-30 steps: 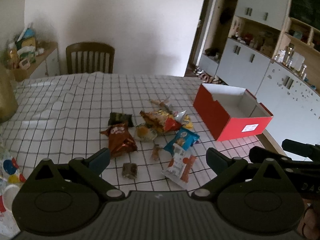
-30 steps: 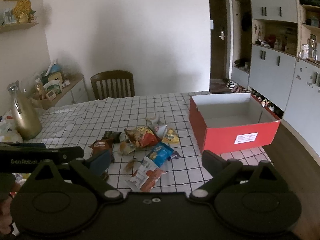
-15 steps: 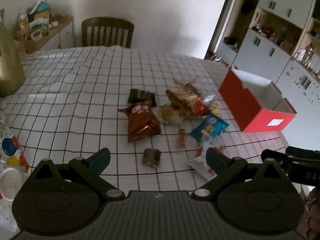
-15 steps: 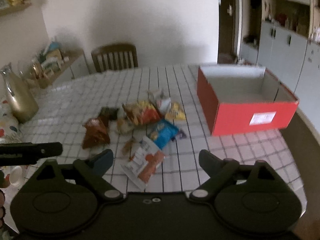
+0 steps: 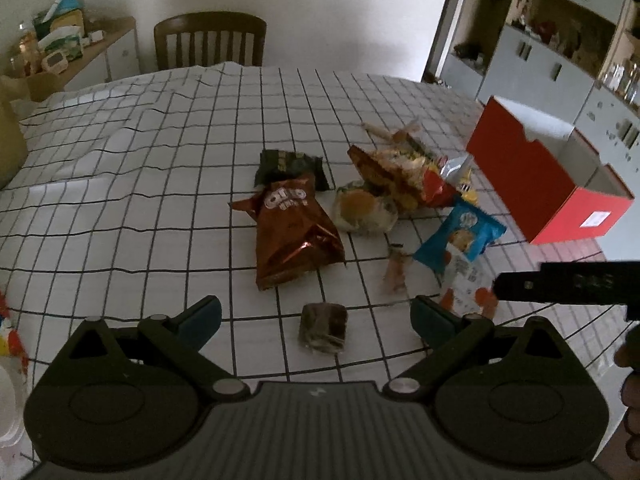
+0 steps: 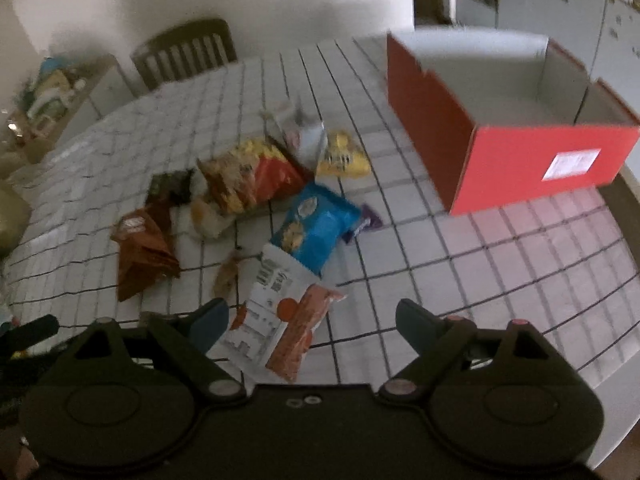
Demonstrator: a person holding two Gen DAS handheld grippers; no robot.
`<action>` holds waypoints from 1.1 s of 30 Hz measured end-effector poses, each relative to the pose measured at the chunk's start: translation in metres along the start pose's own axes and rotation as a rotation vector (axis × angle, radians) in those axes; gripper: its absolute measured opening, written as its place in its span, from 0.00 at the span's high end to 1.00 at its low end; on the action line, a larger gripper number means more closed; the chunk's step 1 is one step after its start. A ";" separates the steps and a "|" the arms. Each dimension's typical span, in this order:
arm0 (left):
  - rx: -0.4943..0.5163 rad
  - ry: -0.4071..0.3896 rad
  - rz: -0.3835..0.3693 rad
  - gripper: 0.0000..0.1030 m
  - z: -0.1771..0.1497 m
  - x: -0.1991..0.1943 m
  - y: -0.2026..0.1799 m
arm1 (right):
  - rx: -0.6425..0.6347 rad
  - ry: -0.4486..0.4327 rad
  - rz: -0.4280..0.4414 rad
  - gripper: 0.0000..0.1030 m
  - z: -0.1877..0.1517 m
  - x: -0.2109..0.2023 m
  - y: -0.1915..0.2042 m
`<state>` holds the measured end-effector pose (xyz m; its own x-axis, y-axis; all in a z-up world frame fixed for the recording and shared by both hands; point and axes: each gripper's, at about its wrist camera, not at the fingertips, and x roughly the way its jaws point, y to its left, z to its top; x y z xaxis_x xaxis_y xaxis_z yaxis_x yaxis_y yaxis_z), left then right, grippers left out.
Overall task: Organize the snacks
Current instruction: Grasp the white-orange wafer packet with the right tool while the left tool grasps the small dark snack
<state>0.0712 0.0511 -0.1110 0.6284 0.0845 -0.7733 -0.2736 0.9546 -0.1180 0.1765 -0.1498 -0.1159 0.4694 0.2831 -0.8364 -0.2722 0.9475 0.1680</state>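
Several snack packets lie in a heap on the checked tablecloth (image 5: 120, 184). Among them are a brown chip bag (image 5: 292, 232), a wrapped bun (image 5: 364, 208), an orange-yellow chip bag (image 5: 400, 176) and a blue packet (image 5: 460, 232). An open red box (image 5: 540, 184) with a white inside stands to their right. My left gripper (image 5: 316, 314) is open, with a small brown wrapped cake (image 5: 322, 328) on the cloth between its fingers, untouched. My right gripper (image 6: 312, 318) is open above a white-and-orange packet (image 6: 280, 324). The blue packet (image 6: 316, 224) and red box (image 6: 500, 168) lie beyond it.
A wooden chair (image 5: 210, 40) stands at the table's far side, beside a cluttered sideboard (image 5: 60, 52). Cabinets (image 5: 552, 64) line the right wall. The table's edge runs just right of the box. The right tool's dark housing (image 5: 572, 282) and a person's hand (image 5: 632, 400) show in the left wrist view.
Both grippers have come down and closer to the snack pile. The left now frames the small brown cake, the right the white-and-orange packet. Nothing on the table has moved.
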 end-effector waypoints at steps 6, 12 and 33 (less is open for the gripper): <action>0.000 0.054 -0.002 0.08 -0.003 0.020 0.002 | 0.083 0.069 -0.025 0.13 0.005 0.032 0.012; 0.036 0.092 -0.022 0.13 -0.004 0.034 0.004 | 0.190 0.116 -0.087 0.13 0.010 0.050 0.022; -0.011 0.176 -0.039 0.52 -0.003 0.062 0.004 | 0.276 0.177 -0.134 0.44 0.006 0.071 0.034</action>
<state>0.1069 0.0590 -0.1609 0.5021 -0.0048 -0.8648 -0.2598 0.9530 -0.1561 0.2052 -0.0969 -0.1664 0.3263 0.1461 -0.9339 0.0303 0.9859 0.1648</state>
